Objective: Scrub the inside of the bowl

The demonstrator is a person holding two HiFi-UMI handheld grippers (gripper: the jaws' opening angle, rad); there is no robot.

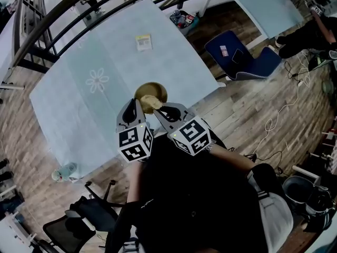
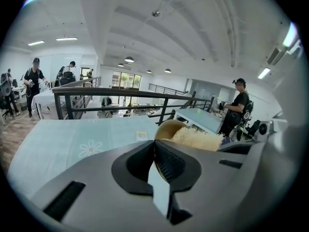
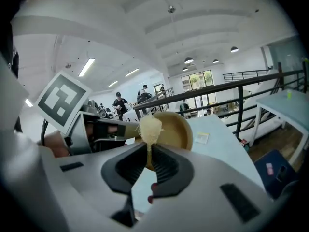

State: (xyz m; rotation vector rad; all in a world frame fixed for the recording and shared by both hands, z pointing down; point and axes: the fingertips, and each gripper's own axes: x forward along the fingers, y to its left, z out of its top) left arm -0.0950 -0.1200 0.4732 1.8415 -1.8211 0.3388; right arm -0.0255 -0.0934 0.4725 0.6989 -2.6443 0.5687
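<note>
At the far left a single bottle (image 1: 64, 171) stands on the near corner of the table (image 1: 68, 104), whose pale blue cloth carries one flower print (image 1: 97, 80) and, farther back, one small card (image 1: 142, 42). There are two grippers, one bowl and one scrub pad. The left gripper (image 1: 136, 108) has its jaws closed on the rim of the tan bowl (image 1: 156, 88), which is tilted at the table's near edge with its opening turned toward the right gripper (image 1: 162, 109); whether the bowl touches the cloth cannot be told. The right gripper's jaws are clamped on the pale fibrous scrub pad (image 1: 150, 103), which lies against the inside of the bowl. A dark railing (image 1: 79, 4) runs behind the table, over a wooden floor (image 1: 253, 115). To the right stand one blue chair (image 1: 242, 54) and a second table (image 1: 263, 4); white cables trail on the floor there.
</note>
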